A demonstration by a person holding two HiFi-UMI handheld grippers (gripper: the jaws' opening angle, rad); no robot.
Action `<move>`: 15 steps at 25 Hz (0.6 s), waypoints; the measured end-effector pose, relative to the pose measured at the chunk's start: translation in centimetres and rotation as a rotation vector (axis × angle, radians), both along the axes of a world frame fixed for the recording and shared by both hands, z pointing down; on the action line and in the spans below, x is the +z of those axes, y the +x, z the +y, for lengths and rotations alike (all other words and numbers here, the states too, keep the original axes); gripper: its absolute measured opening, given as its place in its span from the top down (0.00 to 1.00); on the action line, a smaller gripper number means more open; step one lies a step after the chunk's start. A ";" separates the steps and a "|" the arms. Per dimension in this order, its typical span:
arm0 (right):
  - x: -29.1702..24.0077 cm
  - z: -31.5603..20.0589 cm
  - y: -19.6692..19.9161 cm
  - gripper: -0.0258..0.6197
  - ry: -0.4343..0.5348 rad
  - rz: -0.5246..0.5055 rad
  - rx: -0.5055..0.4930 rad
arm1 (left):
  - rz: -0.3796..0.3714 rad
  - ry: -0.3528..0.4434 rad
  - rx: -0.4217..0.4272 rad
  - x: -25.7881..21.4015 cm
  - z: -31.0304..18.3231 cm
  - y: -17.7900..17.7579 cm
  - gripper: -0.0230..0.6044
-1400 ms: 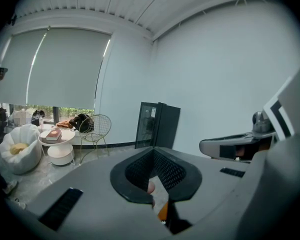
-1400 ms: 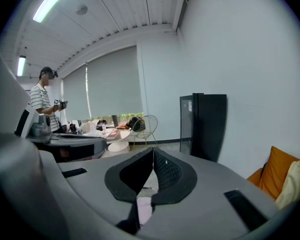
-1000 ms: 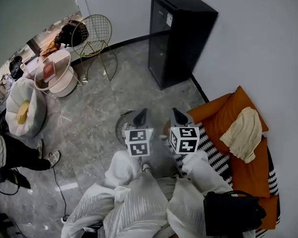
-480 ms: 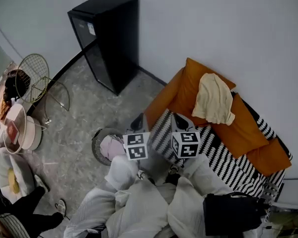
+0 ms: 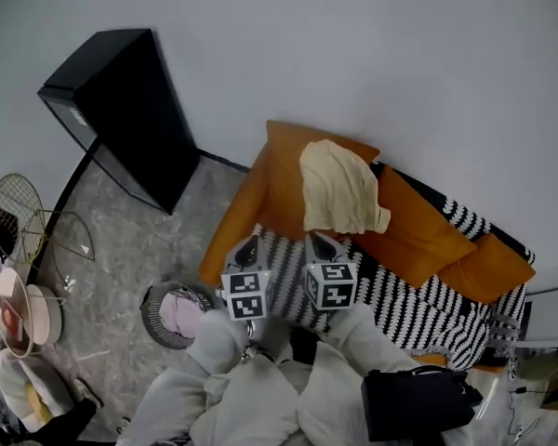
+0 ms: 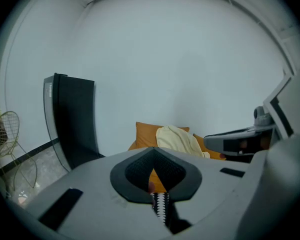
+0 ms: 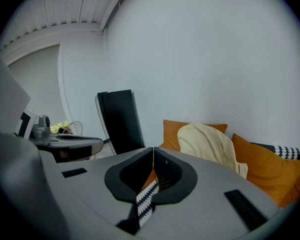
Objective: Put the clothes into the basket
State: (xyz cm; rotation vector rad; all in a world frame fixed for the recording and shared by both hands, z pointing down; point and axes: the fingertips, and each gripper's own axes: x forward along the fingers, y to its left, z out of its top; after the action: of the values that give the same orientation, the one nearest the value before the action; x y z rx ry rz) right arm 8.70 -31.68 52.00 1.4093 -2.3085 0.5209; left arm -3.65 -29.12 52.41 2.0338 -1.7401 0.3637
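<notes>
On the floor at the left of the head view, the basket (image 5: 146, 310) stands with a pale pink cloth (image 5: 179, 312) lying in it, and behind it rises a black cabinet (image 5: 130, 119) whose small label (image 5: 75, 115) is too tiny to read. Just right of the basket, the left tongs (image 5: 249, 244) are pressed together with nothing between them. Their own view shows only cushion and stripes past the closed tips. Beside them the right tongs (image 5: 318, 241) are likewise closed and empty. The marker cubes (image 5: 244, 294) carry black-and-white square patterns, not writing. Both tongs point at the sofa (image 5: 232, 226) and are apart from the cream garment (image 5: 338, 189), which is draped over an orange cushion (image 5: 284, 161) above a striped throw (image 5: 418, 305). That garment looks light, soft and limp. It should sag and trail when lifted, is neither fragile nor slippery, and a single thin layer might slide out of the pads. A good hold would be a thick bunched fold near its upper edge on the cushion top, with the second tongs taking the loose lower hem at the right so that it does not drag. No brand or print shows on it, nor on the black bag (image 5: 414, 402) at lower right
</notes>
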 end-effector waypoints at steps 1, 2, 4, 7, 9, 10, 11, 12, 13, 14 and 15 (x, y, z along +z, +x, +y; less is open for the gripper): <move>0.1 -1.1 0.7 0.92 0.000 -0.002 0.003 | -0.005 -0.003 0.008 0.1 -1.0 0.9 0.95; 0.3 -2.2 1.4 0.92 0.000 -0.004 0.006 | -0.008 -0.006 0.013 0.3 -2.1 1.8 0.95; 0.8 -4.1 3.0 0.92 -0.004 -0.006 0.019 | -0.007 -0.016 0.017 0.8 -4.1 3.3 0.95; 1.7 -5.7 5.4 0.92 -0.016 -0.001 0.050 | 0.005 -0.031 0.013 2.0 -5.9 4.9 0.95; 2.3 -6.7 7.0 0.92 -0.021 0.011 0.070 | 0.011 -0.053 0.017 3.3 -6.8 6.0 0.95; 2.7 -7.5 7.9 0.92 -0.024 0.019 0.078 | 0.011 -0.069 0.022 4.0 -7.5 6.8 0.96; 3.4 -8.6 8.8 0.92 -0.028 0.026 0.084 | 0.010 -0.083 0.028 4.7 -8.4 7.7 0.96; 4.1 -9.9 9.6 0.92 -0.033 0.031 0.090 | 0.010 -0.093 0.034 5.3 -9.6 8.6 0.95; 4.8 -11.0 10.3 0.92 -0.041 0.034 0.095 | 0.012 -0.099 0.040 5.8 -10.6 9.4 0.96; 5.4 -12.0 10.7 0.92 -0.051 0.033 0.099 | 0.013 -0.105 0.044 6.2 -11.5 10.1 0.96; 5.8 -12.9 10.9 0.92 -0.059 0.030 0.101 | 0.013 -0.109 0.046 6.6 -12.2 10.4 0.96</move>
State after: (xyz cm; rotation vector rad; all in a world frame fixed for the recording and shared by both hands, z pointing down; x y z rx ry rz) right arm 19.59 -44.53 57.83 1.5012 -2.1892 0.5885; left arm 6.78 -41.28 59.03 1.9966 -1.6318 0.4482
